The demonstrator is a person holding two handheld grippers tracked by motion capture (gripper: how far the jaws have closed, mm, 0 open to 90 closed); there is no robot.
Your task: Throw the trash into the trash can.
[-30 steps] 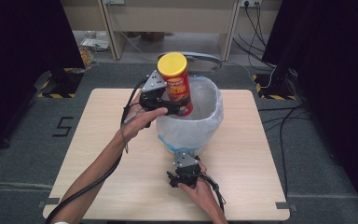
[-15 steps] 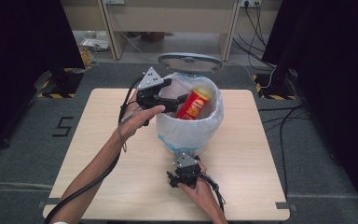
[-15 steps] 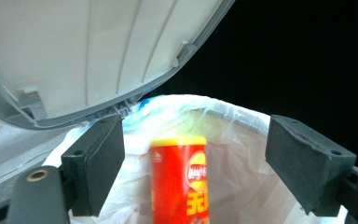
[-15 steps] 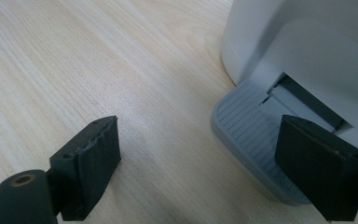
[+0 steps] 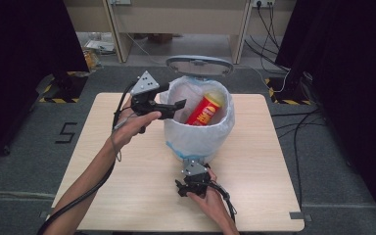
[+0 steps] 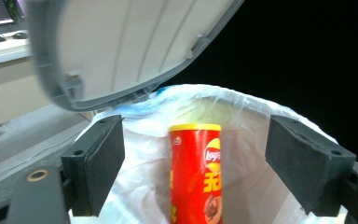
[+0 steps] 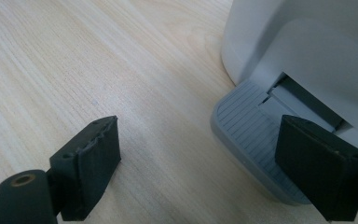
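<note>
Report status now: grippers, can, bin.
Left gripper open at the bin rim. Chip can inside the liner, lid up. Right gripper open, one jaw over the pedal.

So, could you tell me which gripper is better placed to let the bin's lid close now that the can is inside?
The right gripper. It sits by the grey pedal at the bin's foot, jaws open, while the left gripper hangs open at the rim above the chips can.
</note>
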